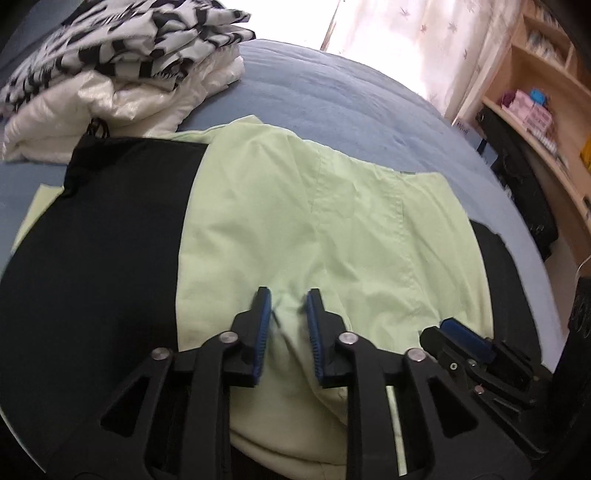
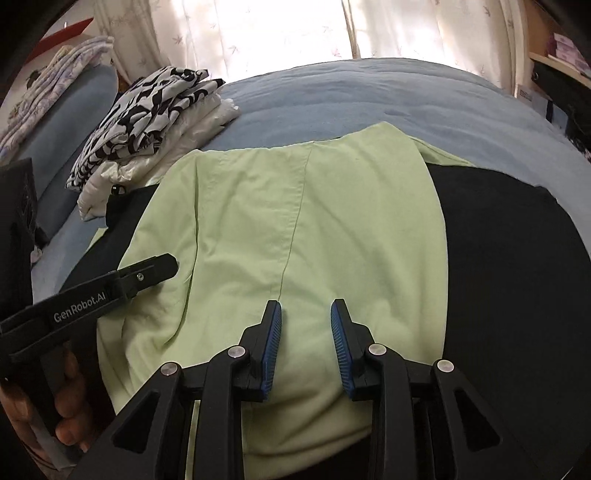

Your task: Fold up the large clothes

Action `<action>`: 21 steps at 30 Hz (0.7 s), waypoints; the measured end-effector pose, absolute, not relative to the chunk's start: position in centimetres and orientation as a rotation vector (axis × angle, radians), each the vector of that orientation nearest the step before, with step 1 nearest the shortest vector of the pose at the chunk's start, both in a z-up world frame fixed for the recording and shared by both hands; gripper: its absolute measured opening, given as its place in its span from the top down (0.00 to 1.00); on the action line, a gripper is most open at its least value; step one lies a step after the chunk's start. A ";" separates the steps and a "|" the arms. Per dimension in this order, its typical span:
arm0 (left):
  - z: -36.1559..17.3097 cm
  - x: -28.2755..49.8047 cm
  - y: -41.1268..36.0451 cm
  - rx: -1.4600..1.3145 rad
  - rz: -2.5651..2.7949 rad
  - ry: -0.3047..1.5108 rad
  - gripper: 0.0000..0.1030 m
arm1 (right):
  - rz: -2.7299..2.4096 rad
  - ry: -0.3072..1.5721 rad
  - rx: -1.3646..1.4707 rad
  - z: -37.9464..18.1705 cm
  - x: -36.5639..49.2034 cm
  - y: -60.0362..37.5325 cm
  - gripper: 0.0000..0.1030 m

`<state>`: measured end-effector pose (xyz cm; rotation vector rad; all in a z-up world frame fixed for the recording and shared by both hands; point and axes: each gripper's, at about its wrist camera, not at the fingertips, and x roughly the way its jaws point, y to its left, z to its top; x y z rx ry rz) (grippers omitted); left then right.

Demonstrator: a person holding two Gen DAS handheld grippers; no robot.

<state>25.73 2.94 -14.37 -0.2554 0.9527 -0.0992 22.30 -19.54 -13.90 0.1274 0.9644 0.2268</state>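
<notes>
A pale green garment [image 1: 306, 221] lies folded lengthwise on a black cloth [image 1: 110, 240] spread over the blue bed; it also shows in the right wrist view [image 2: 295, 221]. My left gripper [image 1: 288, 299] hovers over the green garment's near end, jaws open, nothing between them. My right gripper [image 2: 306, 308] is open over the same near end, a little to the right; it appears at the right edge of the left wrist view [image 1: 465, 336]. The left gripper's body shows at the left of the right wrist view [image 2: 147, 269].
A stack of folded clothes, black-and-white patterned on white [image 1: 122, 62], sits at the bed's far left. The blue bedspread [image 1: 351, 103] stretches beyond. Wooden shelves [image 1: 546, 92] and a black case stand to the right. Curtains [image 2: 277, 26] hang behind the bed.
</notes>
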 end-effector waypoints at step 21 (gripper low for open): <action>-4.4 9.4 3.7 -0.230 -0.088 0.847 0.53 | 0.263 0.976 0.175 -4.9 5.8 -22.1 0.48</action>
